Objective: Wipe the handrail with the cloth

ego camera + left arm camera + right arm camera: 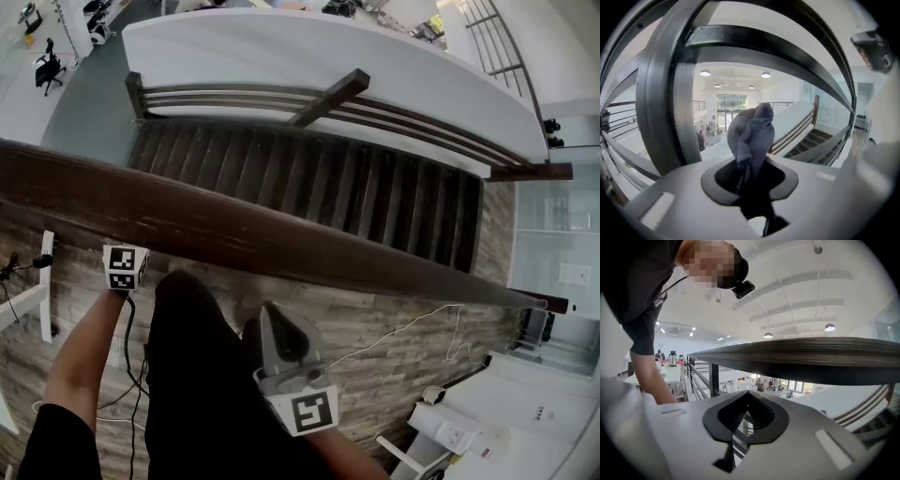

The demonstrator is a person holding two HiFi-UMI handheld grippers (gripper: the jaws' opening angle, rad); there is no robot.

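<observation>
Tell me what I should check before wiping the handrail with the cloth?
1. Is the cloth held by the left tongs? Ok, the jaws are shut on it.
2. Does enough cloth stick out to wipe with? Ok, a bunched wad shows past the jaws.
3. Is the cloth touching the handrail? Not ok, it pokes into open air.
4. Are the right tongs out of the way? Ok, they are shut, empty and below the handrail.
5. Where is the dirt on the handrail? Cannot tell.
</observation>
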